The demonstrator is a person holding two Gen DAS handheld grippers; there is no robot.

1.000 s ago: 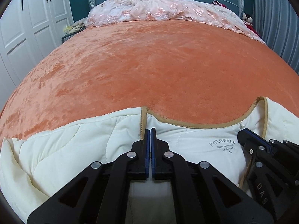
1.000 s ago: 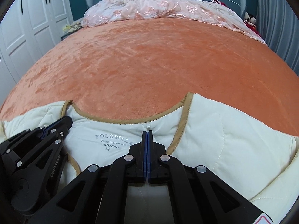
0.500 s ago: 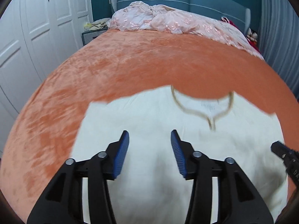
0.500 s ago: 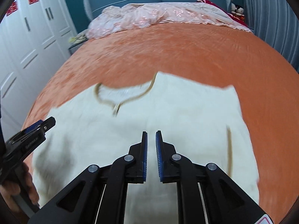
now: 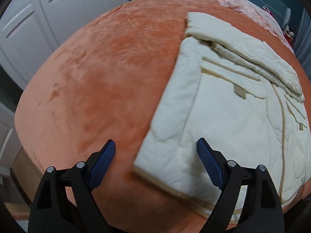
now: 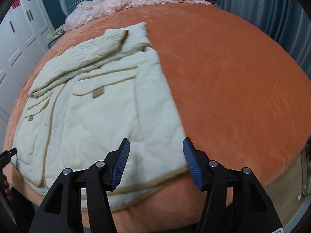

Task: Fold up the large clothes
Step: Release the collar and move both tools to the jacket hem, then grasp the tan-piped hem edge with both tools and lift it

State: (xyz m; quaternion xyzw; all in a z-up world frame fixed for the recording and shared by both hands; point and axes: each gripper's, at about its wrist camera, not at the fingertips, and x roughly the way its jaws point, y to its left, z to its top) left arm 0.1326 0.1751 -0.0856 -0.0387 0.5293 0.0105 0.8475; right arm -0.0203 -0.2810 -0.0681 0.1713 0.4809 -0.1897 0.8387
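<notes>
While jacket [image 5: 223, 116] edges blur | left gripper [image 5: 156, 163], right gripper [image 6: 155, 161] gape

Bare orange bedspread [image 5: 101, 73] lay open left of the cream quilted jacket [image 5: 229, 116] and right of it in the right wrist view. A pink blanket [image 6: 124, 5] blocked the headboard end; white wardrobe doors [image 5: 29, 19] bounded the left side.
</notes>
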